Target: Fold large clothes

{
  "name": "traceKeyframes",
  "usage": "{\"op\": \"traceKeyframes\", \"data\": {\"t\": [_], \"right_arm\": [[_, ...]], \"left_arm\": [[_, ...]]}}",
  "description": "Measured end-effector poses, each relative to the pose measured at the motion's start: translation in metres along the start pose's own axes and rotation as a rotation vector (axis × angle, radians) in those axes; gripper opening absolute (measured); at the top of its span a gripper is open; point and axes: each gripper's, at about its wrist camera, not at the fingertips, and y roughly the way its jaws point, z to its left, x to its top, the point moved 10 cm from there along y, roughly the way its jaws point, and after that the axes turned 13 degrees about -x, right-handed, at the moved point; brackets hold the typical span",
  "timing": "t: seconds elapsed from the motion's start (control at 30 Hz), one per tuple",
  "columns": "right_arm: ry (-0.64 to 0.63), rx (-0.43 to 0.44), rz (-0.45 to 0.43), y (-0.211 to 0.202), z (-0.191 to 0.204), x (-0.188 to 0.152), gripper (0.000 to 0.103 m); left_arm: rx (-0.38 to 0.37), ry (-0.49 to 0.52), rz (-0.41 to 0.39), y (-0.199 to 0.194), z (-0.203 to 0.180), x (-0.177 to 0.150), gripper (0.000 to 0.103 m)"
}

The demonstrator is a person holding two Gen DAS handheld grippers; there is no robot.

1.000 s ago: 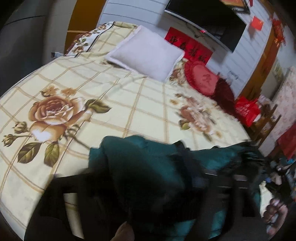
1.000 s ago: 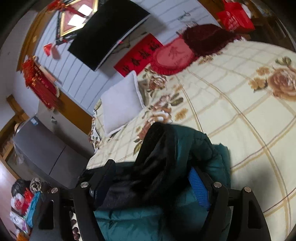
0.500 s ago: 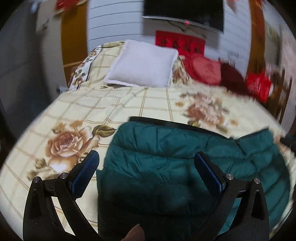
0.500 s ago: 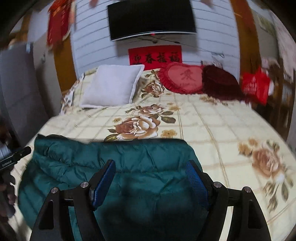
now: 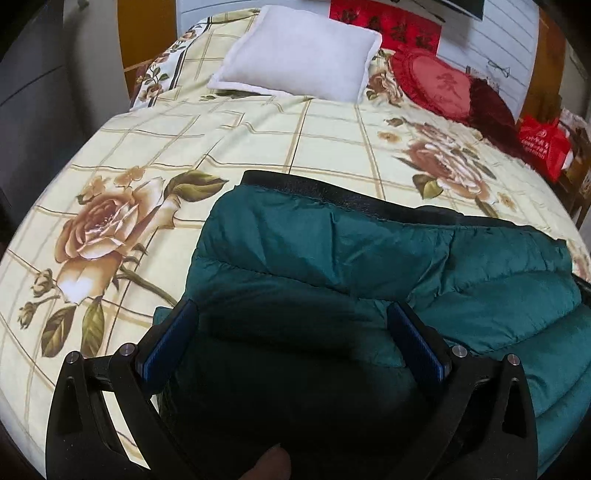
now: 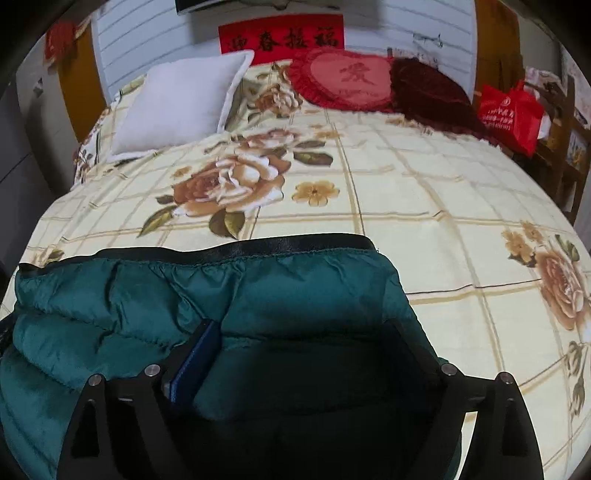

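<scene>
Since a second ago both grippers have let go of the bunched green jacket [image 5: 369, 266], which was then lifted and crumpled, and now it lies spread flat on the bed [image 5: 258, 140], near its front edge. Its far hem shows a black band of lining along the top.

The left gripper [image 5: 291, 332] has its fingers wide apart and hangs low over the left part of the jacket, holding nothing. The right gripper [image 6: 303, 339] is also spread wide over the right part; the puffy fabric bulges up between its fingers, and whether the fingers touch it I cannot tell.

The bed is covered with a cream sheet with a brown grid and large rose prints. At the head of it lies a white pillow [image 6: 177, 107], beside it a red heart-shaped cushion [image 6: 343, 79] with frills, and then a dark red cushion [image 6: 432, 96]. On the white plank wall behind hangs a red banner [image 6: 282, 37] with black characters, and above it the lower edge of a black screen [image 6: 195, 4]. To the right of the bed a red bag [image 6: 511, 114] stands by wooden furniture.
</scene>
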Motion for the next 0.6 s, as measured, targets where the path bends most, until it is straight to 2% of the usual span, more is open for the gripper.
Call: {"op": "traceKeyframes", "data": {"t": [0.13, 0.3, 0.37, 0.47, 0.53, 0.6], "right_arm": [[0.001, 0.016, 0.024, 0.004, 0.001, 0.0, 0.089], [0.009, 0.038, -0.009, -0.011, 0.0, 0.005, 0.089], [0.053, 0.063, -0.076, -0.038, -0.006, 0.016, 0.089], [0.064, 0.111, -0.17, -0.089, -0.003, 0.026, 0.089], [0.011, 0.132, -0.177, -0.112, 0.011, 0.015, 0.089], [-0.068, 0.128, -0.174, -0.131, 0.031, -0.007, 0.089]], "left_arm": [[0.021, 0.015, -0.002, 0.0, -0.003, -0.001, 0.103], [-0.005, 0.0, -0.026, -0.013, -0.001, 0.003, 0.103], [-0.005, -0.009, -0.086, -0.037, -0.003, 0.013, 0.103], [-0.074, 0.03, -0.177, -0.076, -0.027, 0.024, 0.103], [-0.128, 0.068, -0.168, -0.086, -0.049, 0.015, 0.103], [-0.14, 0.081, -0.103, -0.078, -0.062, -0.003, 0.103]]}}
